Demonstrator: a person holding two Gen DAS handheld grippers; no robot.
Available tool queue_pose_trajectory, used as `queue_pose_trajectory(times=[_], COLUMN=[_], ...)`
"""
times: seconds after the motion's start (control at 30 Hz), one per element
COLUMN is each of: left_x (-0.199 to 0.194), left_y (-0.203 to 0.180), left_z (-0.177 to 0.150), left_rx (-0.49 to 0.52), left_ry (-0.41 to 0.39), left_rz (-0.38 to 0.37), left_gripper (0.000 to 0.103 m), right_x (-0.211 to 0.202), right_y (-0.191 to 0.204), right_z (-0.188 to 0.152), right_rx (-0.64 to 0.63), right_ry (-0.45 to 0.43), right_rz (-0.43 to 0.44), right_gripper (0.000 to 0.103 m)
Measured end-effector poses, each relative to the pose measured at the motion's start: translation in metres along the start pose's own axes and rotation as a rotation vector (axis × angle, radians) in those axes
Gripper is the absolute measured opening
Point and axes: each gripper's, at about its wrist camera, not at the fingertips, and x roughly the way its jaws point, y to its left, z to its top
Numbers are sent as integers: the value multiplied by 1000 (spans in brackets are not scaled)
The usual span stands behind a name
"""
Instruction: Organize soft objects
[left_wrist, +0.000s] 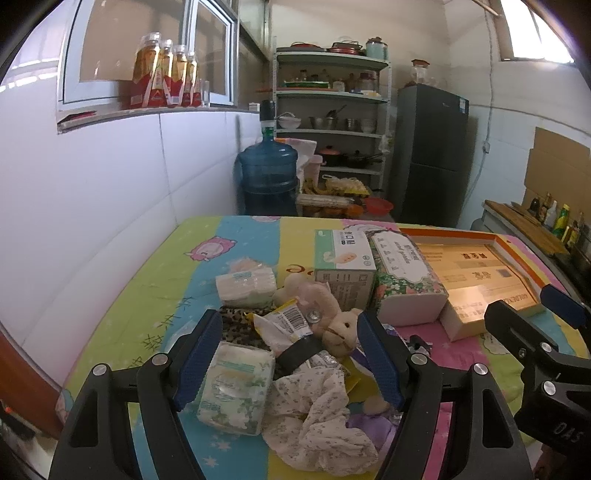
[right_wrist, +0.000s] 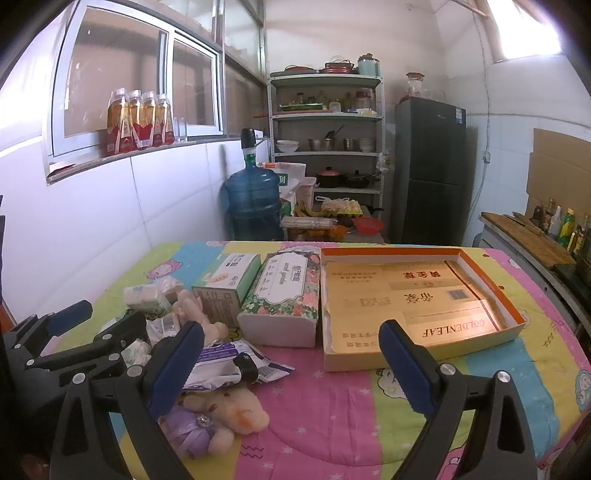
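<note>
A heap of soft things lies on the colourful bedsheet-covered table (left_wrist: 155, 280). My left gripper (left_wrist: 291, 362) is open over it, its fingers straddling a tissue pack (left_wrist: 234, 387), a floral cloth (left_wrist: 321, 413), a snack packet (left_wrist: 284, 325) and a small pink plush bear (left_wrist: 325, 314). A second tissue pack (left_wrist: 245, 286) lies farther back. My right gripper (right_wrist: 291, 365) is open, low over the pink sheet. A plush in a purple dress (right_wrist: 218, 417) lies by its left finger, a purple packet (right_wrist: 229, 362) behind it. The shallow open box (right_wrist: 413, 302) sits ahead to the right.
A green-white carton (right_wrist: 227, 284) and a floral tissue box (right_wrist: 284, 299) stand mid-table beside the shallow box. A white wall borders the table's left. Behind it stand a water jug (right_wrist: 251, 203), shelves (right_wrist: 327, 140) and a dark fridge (right_wrist: 428, 166).
</note>
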Motion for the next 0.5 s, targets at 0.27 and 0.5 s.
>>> queue_pose_trajectory(times=[0.27,0.5], left_x=[9,17], left_y=[18,36], left_z=[-6,-12], left_rx=[-37,-48], left_ry=[17,23], left_rz=[-5,10], left_gripper=[77,77], right_x=[8,16], right_y=[2,9], right_z=[-4,-7], right_rx=[2,-12], right_ry=[15,29], right_rz=[16,55], right_gripper=[96,96])
